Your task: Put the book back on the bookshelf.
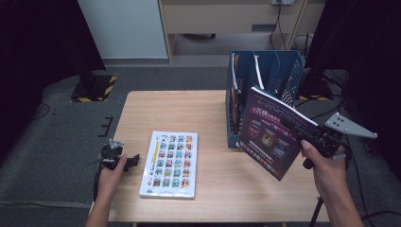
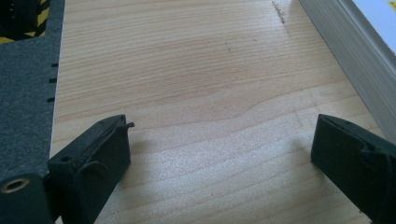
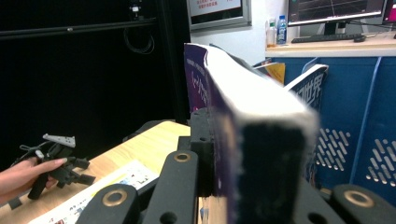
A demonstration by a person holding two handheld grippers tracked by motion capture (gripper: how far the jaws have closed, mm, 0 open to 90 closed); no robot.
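Observation:
My right gripper (image 1: 299, 128) is shut on a thick purple book (image 1: 270, 135) and holds it tilted in the air over the right side of the wooden table (image 1: 189, 109), just in front of a blue file rack (image 1: 265, 71). In the right gripper view the purple book (image 3: 252, 102) stands edge-on between the jaws of the right gripper (image 3: 247, 154). A white book with a grid of coloured pictures (image 1: 170, 163) lies flat left of the middle. My left gripper (image 2: 222, 135) is open and empty, low over the table near the white book's page edge (image 2: 355, 51).
The file rack (image 3: 355, 140) holds a few upright books in its left slots. The left gripper (image 1: 131, 161) sits at the table's left edge, held by a hand (image 3: 23, 175). Dark carpet surrounds the table, and a desk with monitors stands behind the rack.

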